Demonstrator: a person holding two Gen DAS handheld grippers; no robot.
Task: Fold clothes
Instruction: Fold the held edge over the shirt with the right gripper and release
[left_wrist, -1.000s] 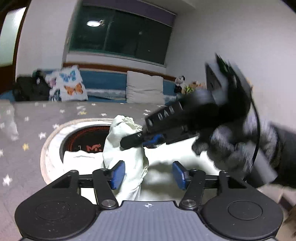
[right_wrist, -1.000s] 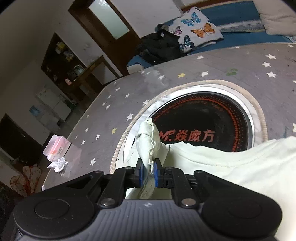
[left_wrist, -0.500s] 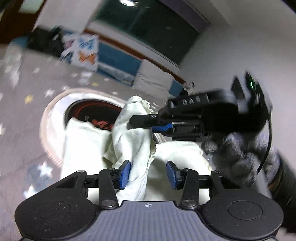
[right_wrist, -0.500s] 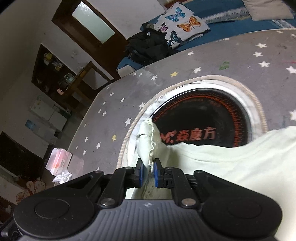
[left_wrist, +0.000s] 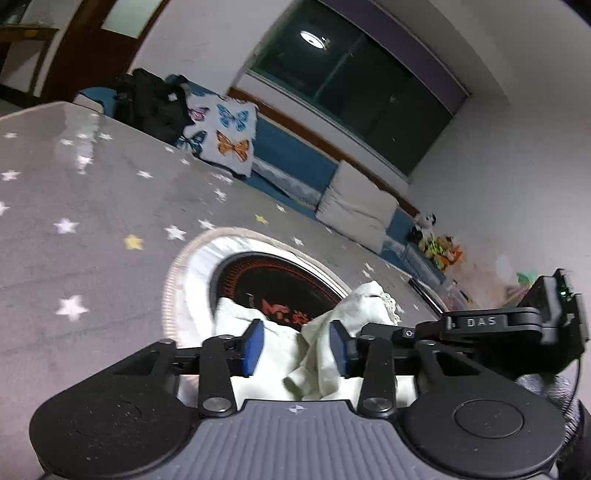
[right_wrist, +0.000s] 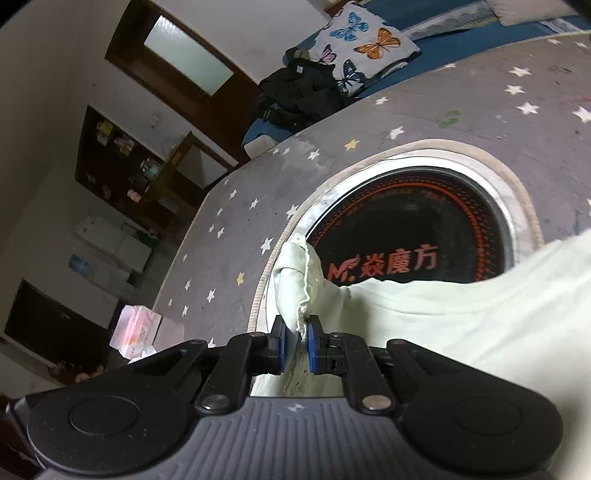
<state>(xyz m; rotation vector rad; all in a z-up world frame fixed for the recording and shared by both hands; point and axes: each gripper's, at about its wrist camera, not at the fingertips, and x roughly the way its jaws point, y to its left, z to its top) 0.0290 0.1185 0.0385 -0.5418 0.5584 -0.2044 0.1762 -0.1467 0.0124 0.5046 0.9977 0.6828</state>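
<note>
A pale cream garment (right_wrist: 461, 314) lies on the grey star-patterned table, partly over the round black cooktop. My right gripper (right_wrist: 295, 345) is shut on a bunched, stitched edge of the garment (right_wrist: 295, 280) and holds it up. In the left wrist view my left gripper (left_wrist: 295, 349) is open, its blue pads on either side of the raised fold of garment (left_wrist: 354, 314). The right gripper's black body (left_wrist: 498, 325) shows just to the right, close beside my left fingers.
The round black cooktop (right_wrist: 413, 229) with red lettering sits in the table (left_wrist: 92, 221). A pink packet (right_wrist: 135, 328) lies near the table's left edge. A bench with a butterfly cushion (left_wrist: 225, 136) and black bag (left_wrist: 155, 103) runs behind the table.
My left gripper has dropped lower and shifted so the raised fold now sits toward its right pad. The right gripper still holds the same edge and has lifted and turned slightly.
</note>
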